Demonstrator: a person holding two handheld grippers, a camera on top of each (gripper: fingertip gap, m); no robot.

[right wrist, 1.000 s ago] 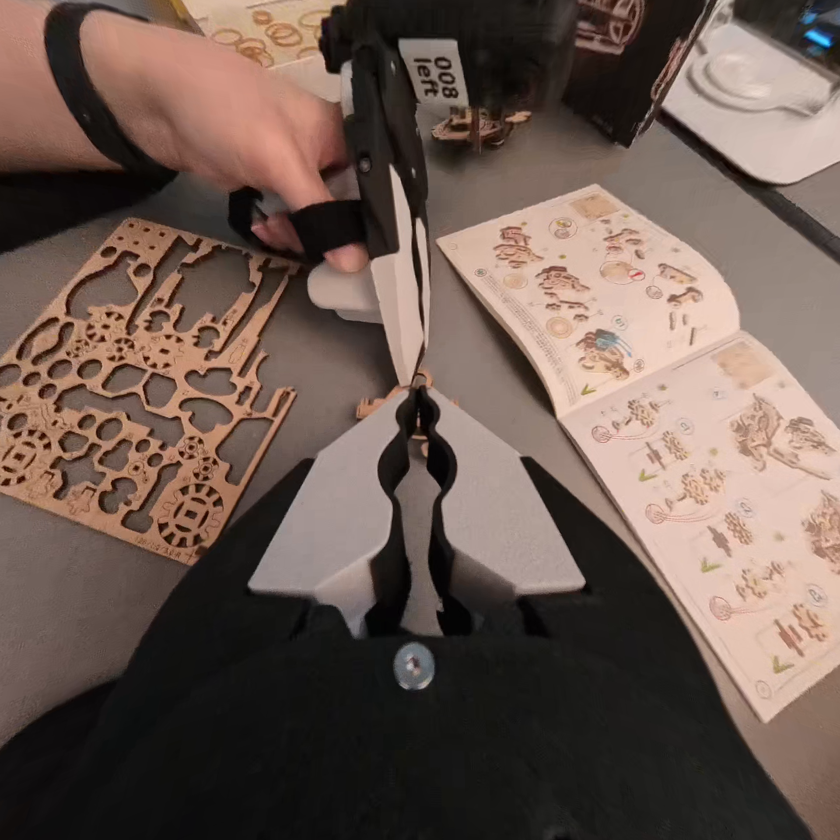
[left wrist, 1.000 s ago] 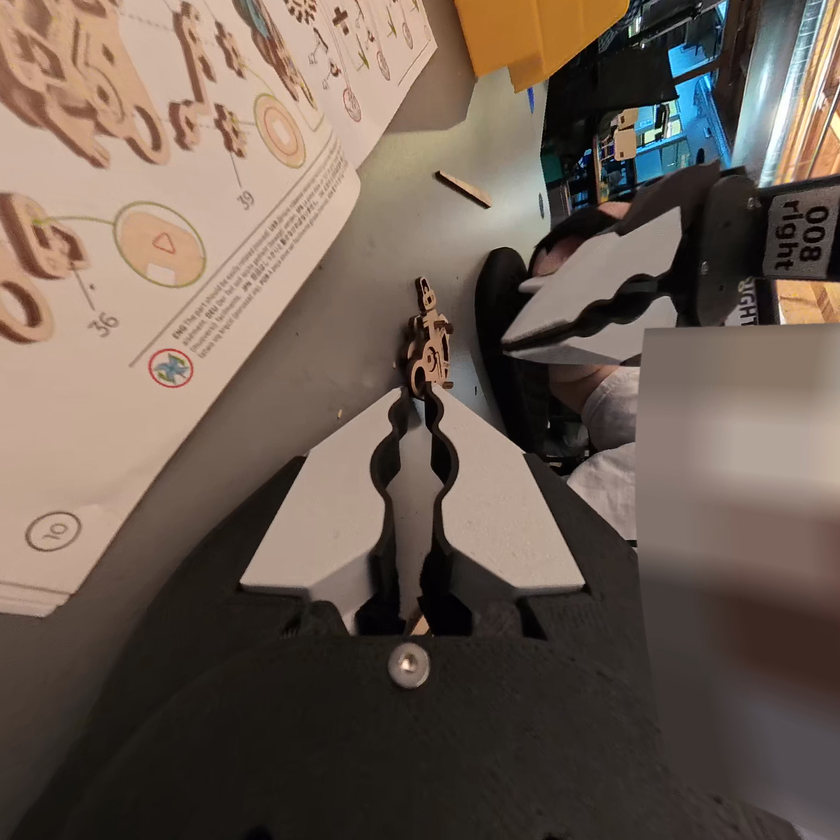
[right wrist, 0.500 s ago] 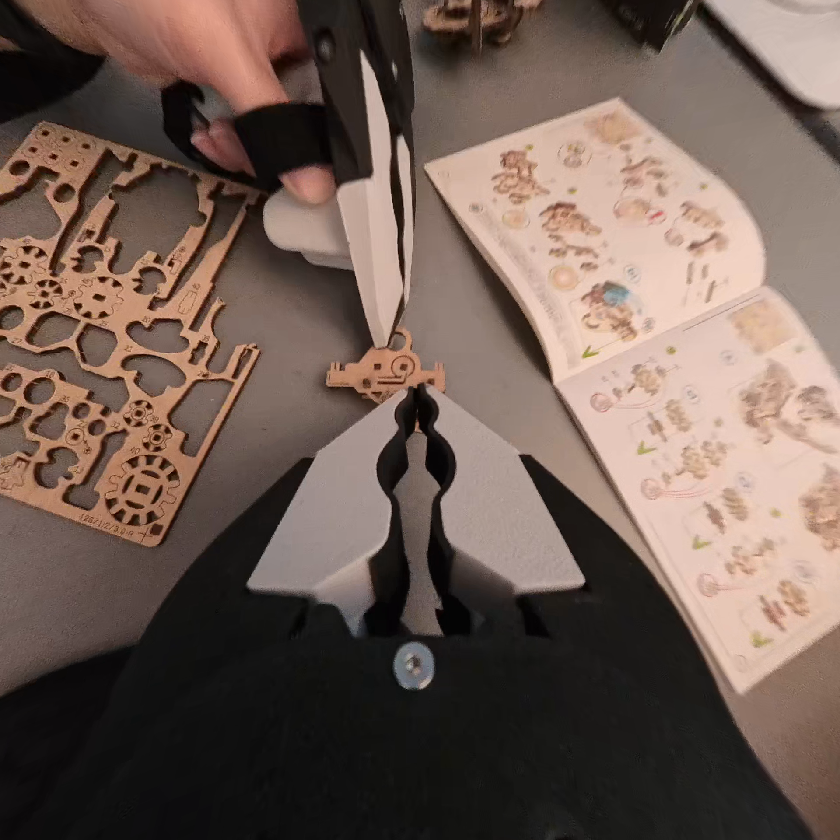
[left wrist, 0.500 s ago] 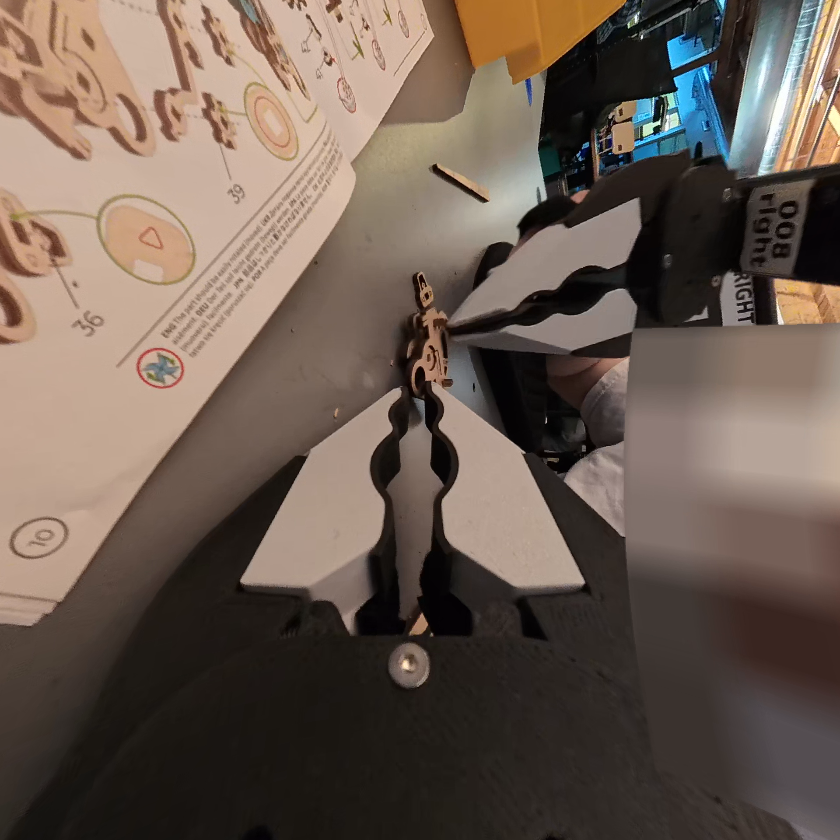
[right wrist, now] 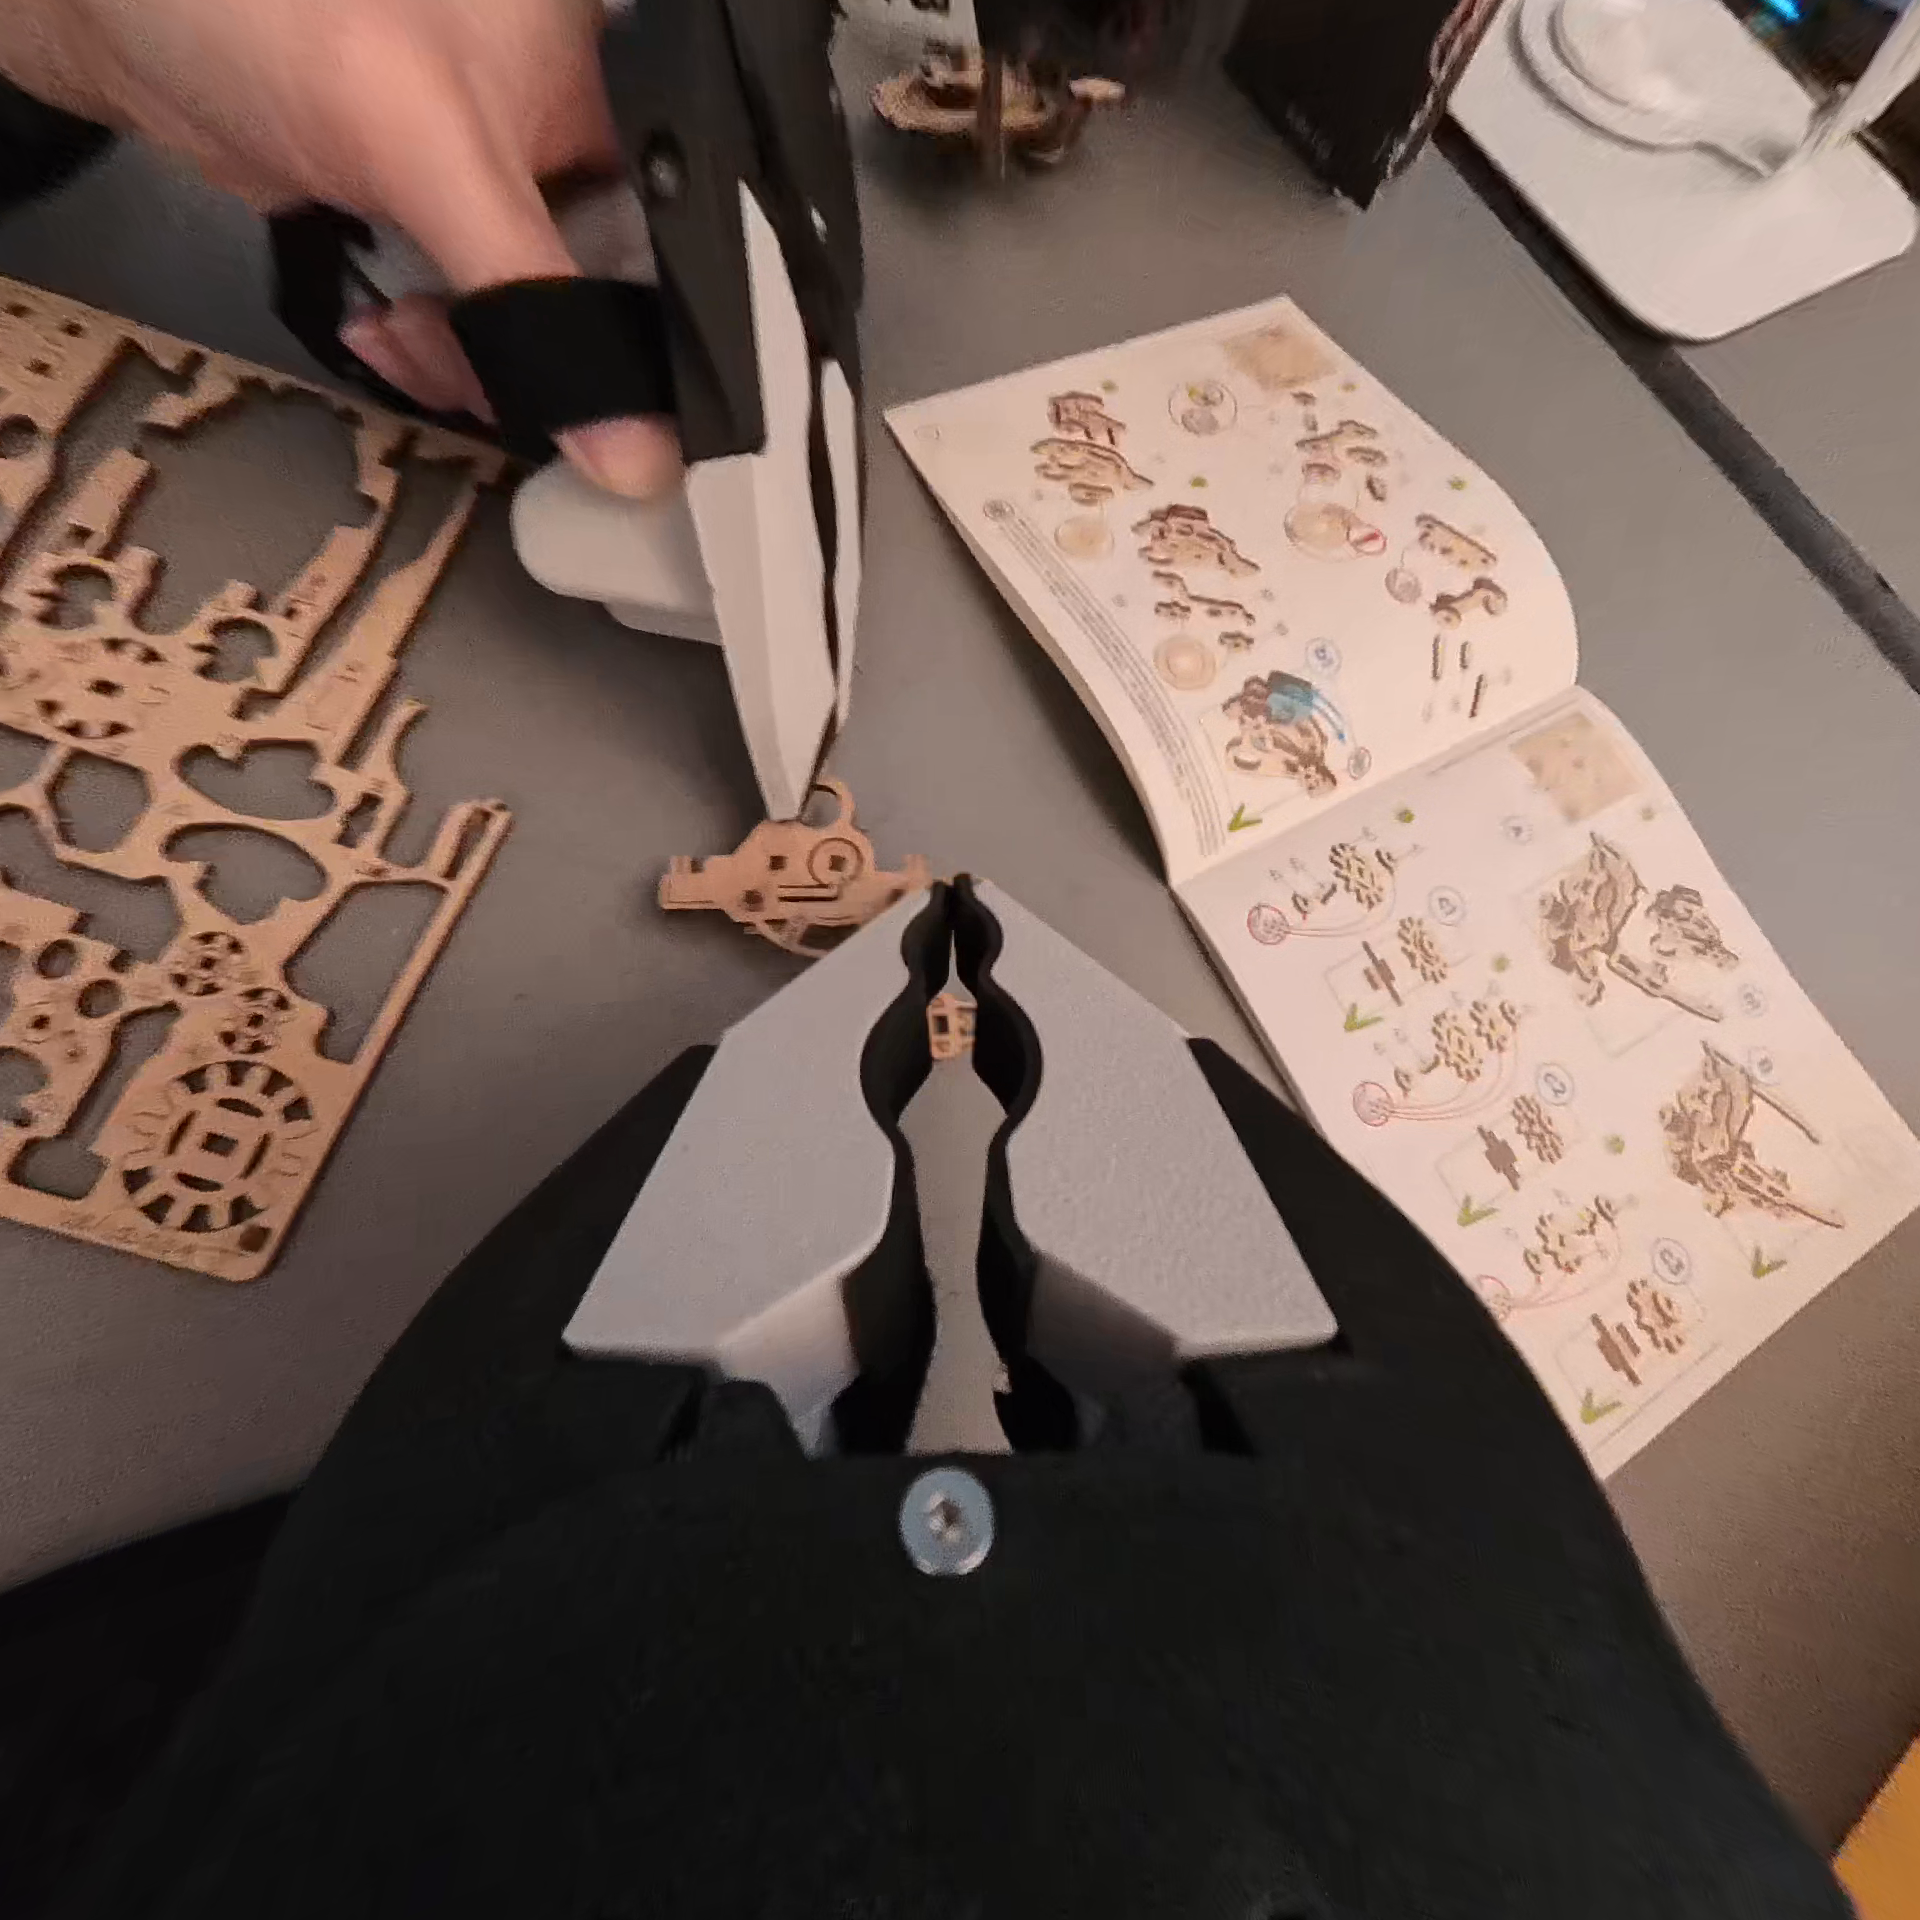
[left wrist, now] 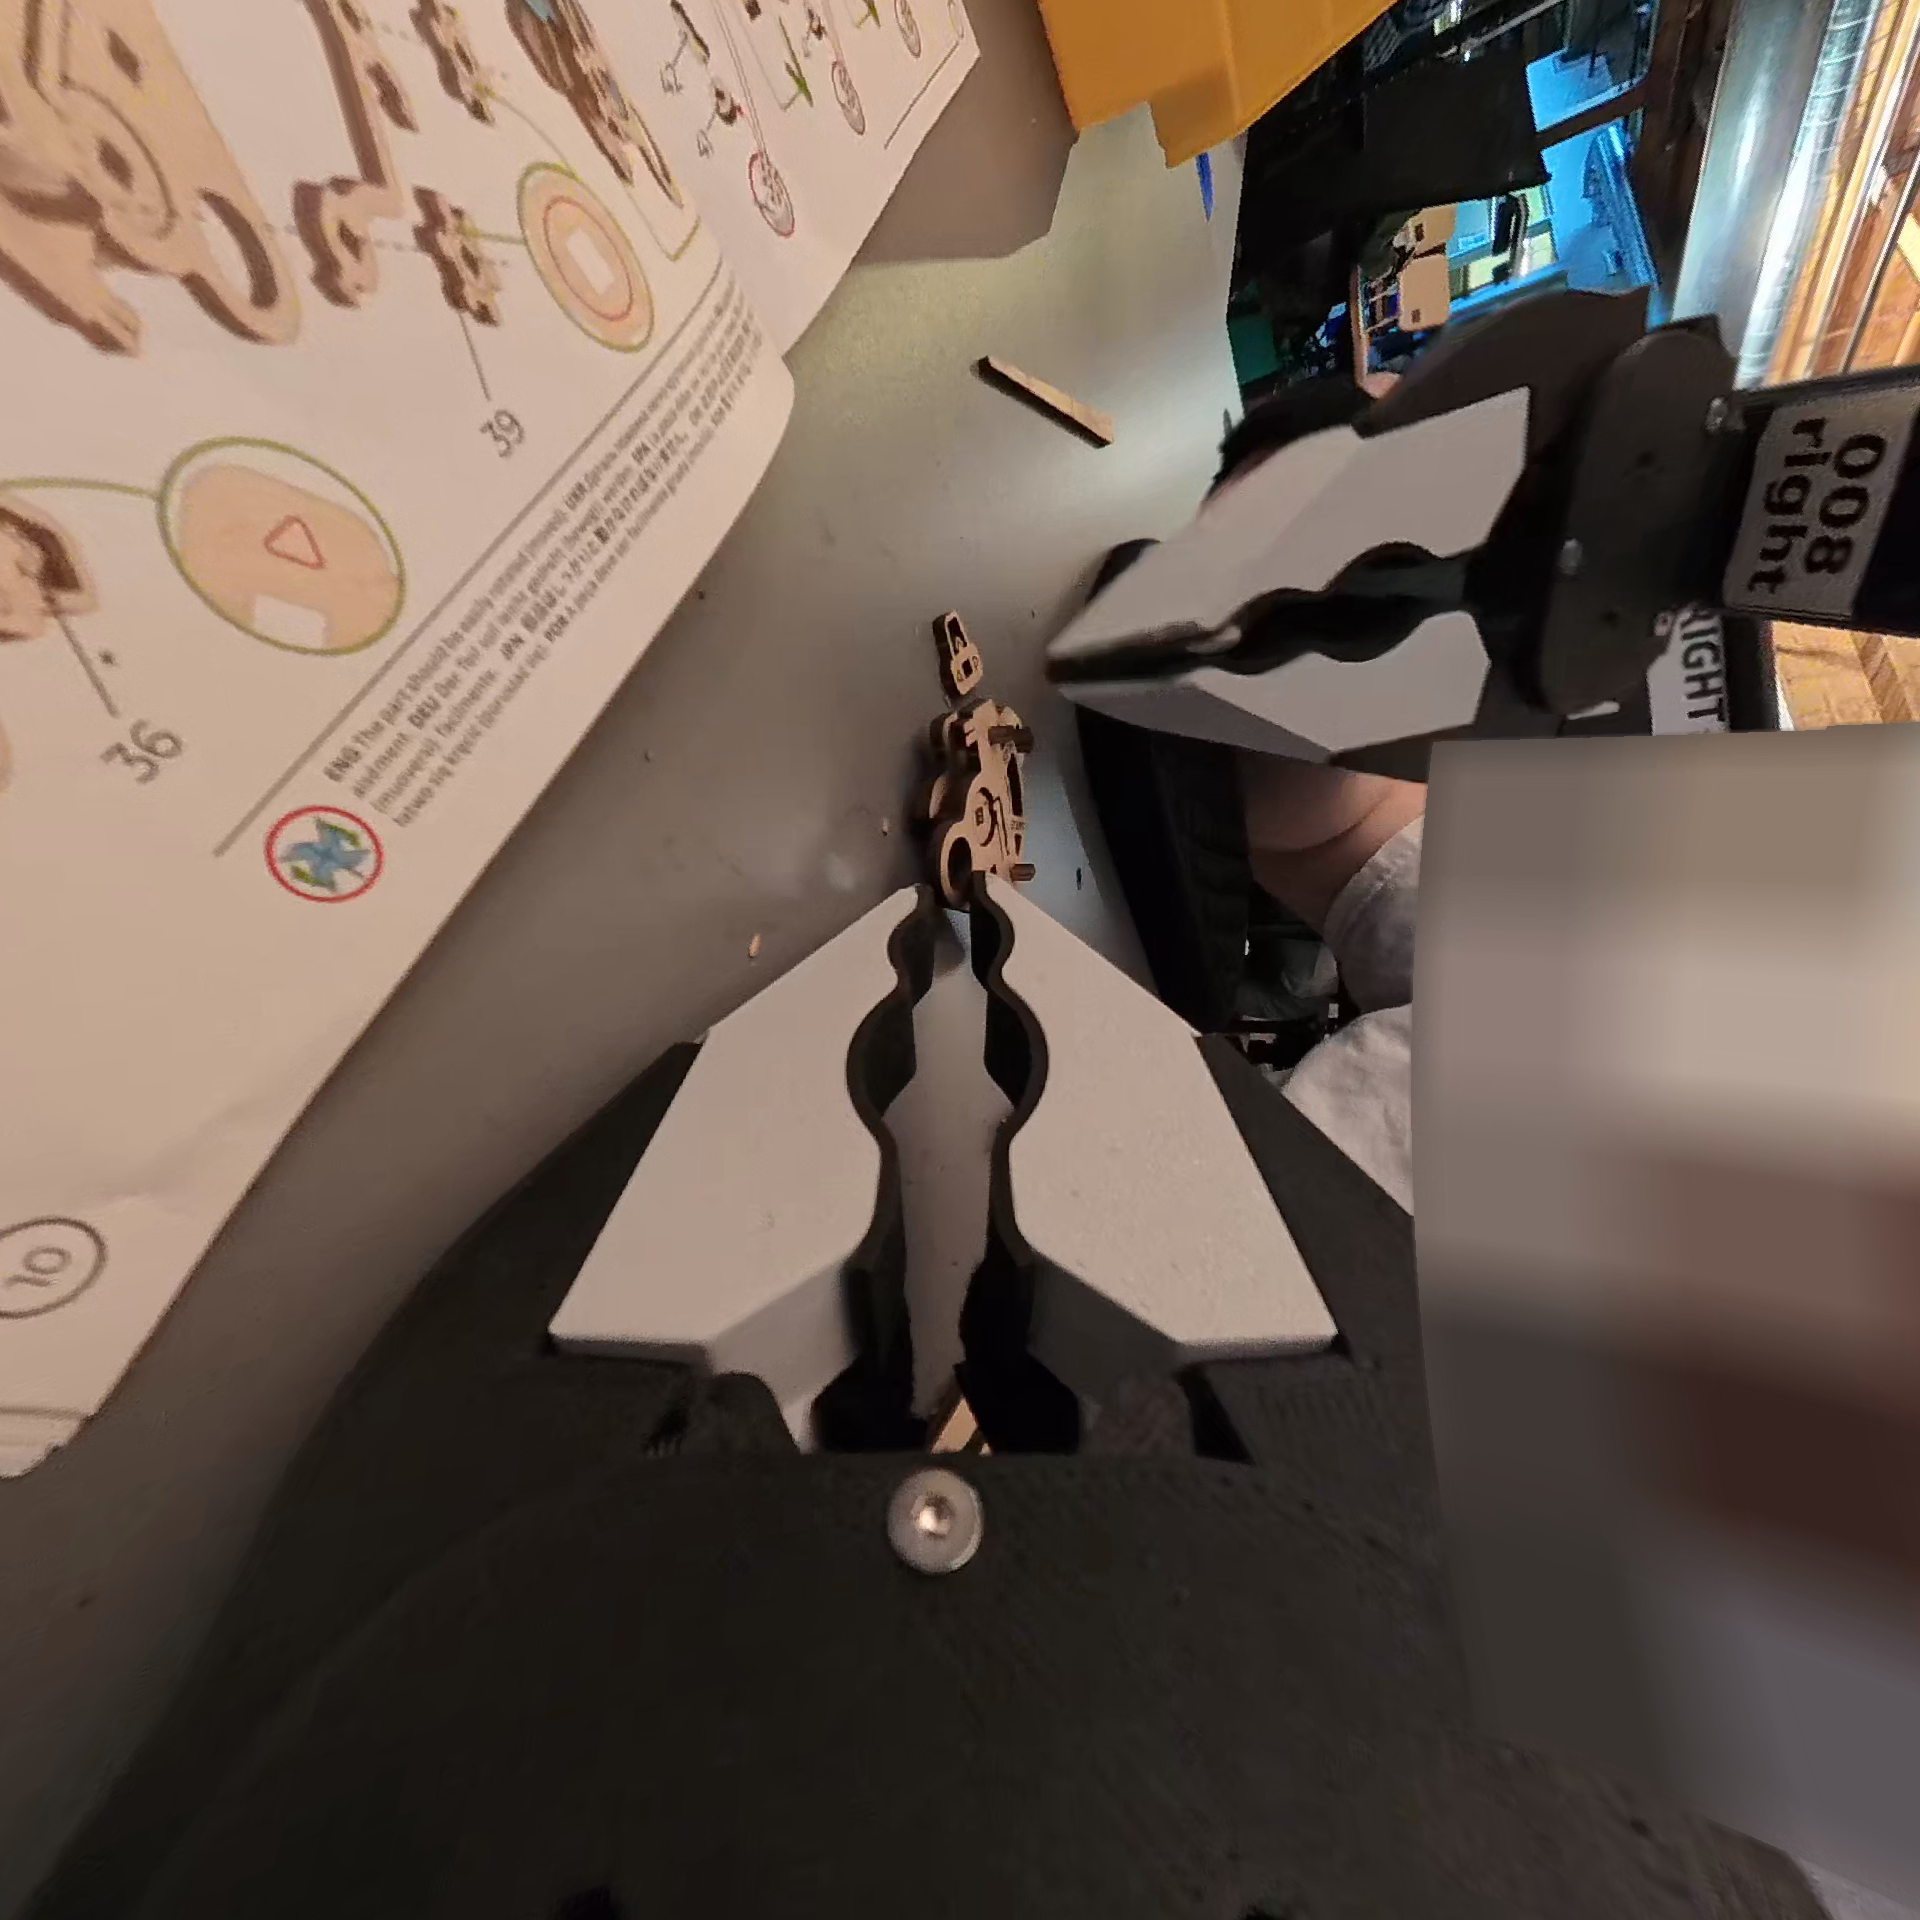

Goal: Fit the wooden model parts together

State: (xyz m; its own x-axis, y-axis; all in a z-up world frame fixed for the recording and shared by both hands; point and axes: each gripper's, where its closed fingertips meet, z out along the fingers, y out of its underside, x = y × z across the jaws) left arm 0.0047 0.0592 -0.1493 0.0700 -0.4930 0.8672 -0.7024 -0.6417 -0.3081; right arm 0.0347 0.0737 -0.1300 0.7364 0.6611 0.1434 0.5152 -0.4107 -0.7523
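Jutting from the pinching left gripper (left wrist: 951, 902) fingers, a flat tan laser-cut wooden part (left wrist: 979, 808), pegs protruding

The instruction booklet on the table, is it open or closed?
Open. The instruction booklet lies spread flat on the grey table, two illustrated pages showing either side of its centre fold.

Right gripper (right wrist: 954, 902) closed beside wooden model part (right wrist: 790, 878) under left gripper (right wrist: 805, 800)
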